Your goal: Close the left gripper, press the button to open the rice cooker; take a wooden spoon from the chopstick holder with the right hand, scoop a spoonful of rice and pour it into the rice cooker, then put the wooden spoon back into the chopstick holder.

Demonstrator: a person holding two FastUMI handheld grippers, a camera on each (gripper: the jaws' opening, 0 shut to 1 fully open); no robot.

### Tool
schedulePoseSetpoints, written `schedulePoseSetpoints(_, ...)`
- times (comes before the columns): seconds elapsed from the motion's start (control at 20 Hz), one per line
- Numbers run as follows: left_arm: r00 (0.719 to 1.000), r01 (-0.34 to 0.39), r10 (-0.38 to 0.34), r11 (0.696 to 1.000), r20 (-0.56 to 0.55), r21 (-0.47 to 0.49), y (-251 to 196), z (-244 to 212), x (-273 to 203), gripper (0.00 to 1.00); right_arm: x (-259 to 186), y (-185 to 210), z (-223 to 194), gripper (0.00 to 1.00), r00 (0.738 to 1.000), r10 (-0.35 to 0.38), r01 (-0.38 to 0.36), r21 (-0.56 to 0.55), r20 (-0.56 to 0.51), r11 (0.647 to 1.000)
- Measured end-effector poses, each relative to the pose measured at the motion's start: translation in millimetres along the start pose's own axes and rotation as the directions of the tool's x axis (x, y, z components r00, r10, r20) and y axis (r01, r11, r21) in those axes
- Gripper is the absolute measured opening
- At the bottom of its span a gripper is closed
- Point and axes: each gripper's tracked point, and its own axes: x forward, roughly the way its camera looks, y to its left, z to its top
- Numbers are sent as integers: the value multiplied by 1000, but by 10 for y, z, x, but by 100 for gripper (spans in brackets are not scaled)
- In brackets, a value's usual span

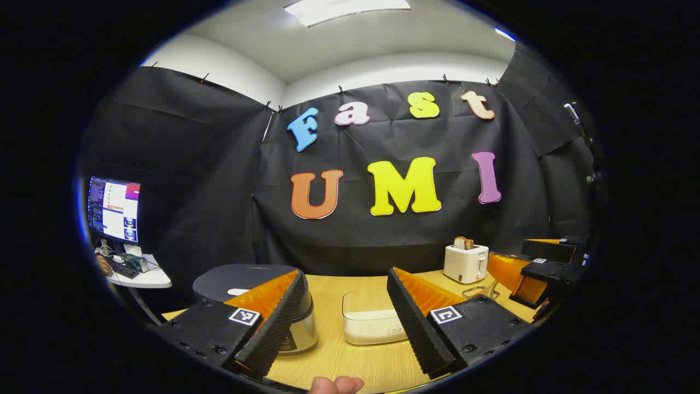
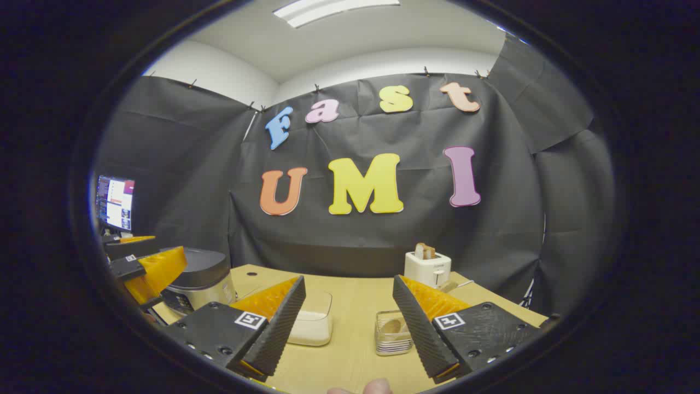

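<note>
In the left gripper view my left gripper [image 1: 345,323] is open above the wooden table's near edge. The rice cooker [image 1: 257,295], dark lid down, stands just behind its left finger. A clear box of white rice [image 1: 369,323] sits between the fingers, farther off. At the right edge of that view is the right gripper [image 1: 533,273]. In the right gripper view my right gripper [image 2: 347,325] is open and holds nothing. The clear chopstick holder [image 2: 392,331] with a wooden spoon [image 2: 391,326] in it stands by its right finger. The rice box [image 2: 313,323] is behind its left finger, the rice cooker [image 2: 197,279] farther left beside the left gripper [image 2: 145,271].
A white toaster [image 1: 466,262] holding a slice of bread stands at the back right of the table [image 1: 328,361], also the toaster [image 2: 427,268] in the right gripper view. A monitor [image 1: 114,209] on a small side table is at the far left.
</note>
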Motion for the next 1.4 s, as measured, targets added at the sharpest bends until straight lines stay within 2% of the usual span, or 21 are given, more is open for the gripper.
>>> schedulePoseSetpoints(0.25, 1000, -2, 2, 1000, -3, -19, 18, 14, -2, 97, -25, 118, 34, 95, 999, 37, -37, -5, 13, 999)
schedulePoseSetpoints(0.75, 1000, -24, 23, 1000, -16, -19, 85, -3, -1, 97, -24, 109, 10, 95, 999, 38, -38, 7, 2, 999)
schedulePoseSetpoints(1.1, 993, -92, 92, 996, -74, -6, 169, -138, 23, 97, 7, 46, 10, 95, 999, 38, -39, 1, 8, 999)
schedulePoseSetpoints(1.2, 990, -119, 119, 993, -77, 8, 187, -121, 6, 97, 44, 85, 9, 95, 998, 67, -67, 2, 6, 998)
schedulePoseSetpoints(1.25, 984, -158, 159, 987, -77, 19, 275, -103, -7, 96, 91, 93, 31, 95, 996, 85, -85, 7, 6, 996)
schedulePoseSetpoints(1.4, 970, -208, 212, 977, -120, 45, 503, -90, -7, 97, 149, 152, 18, 95, 991, 130, -130, 25, 8, 991)
